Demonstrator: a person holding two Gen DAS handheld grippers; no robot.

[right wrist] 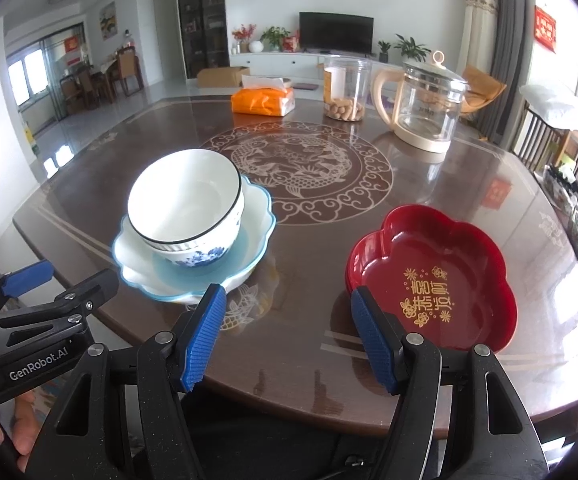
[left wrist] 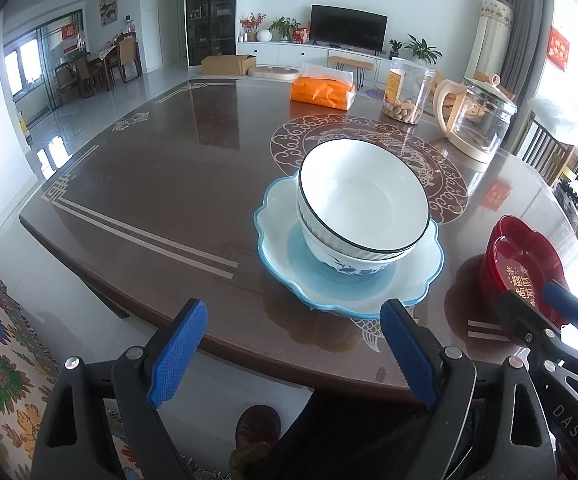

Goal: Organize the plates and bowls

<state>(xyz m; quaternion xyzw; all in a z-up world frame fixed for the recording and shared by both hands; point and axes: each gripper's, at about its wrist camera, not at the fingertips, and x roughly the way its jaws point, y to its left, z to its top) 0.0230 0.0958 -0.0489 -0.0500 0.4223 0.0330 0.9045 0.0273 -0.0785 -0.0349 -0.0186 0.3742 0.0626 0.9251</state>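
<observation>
Stacked on the glossy brown table (right wrist: pixel 313 360): black-rimmed white bowl (left wrist: pixel 363 196) in a blue-flowered bowl (left wrist: pixel 341 264), on a scalloped blue plate (left wrist: pixel 277 216). Right of that plate, well apart: lobed red lacquer dish (right wrist: pixel 433 264). Beyond: orange tissue pack (left wrist: pixel 323 90), plastic jar (left wrist: pixel 409 92), glass kettle (left wrist: pixel 477 116). Left gripper (left wrist: pixel 295 354) and right gripper (right wrist: pixel 287 338) released, empty.

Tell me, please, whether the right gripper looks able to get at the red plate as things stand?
Probably yes. The right gripper is open and empty, and the red plate lies just beyond its right-hand finger near the table edge, nothing on it. The stacked bowls sit well off to the left.
</observation>
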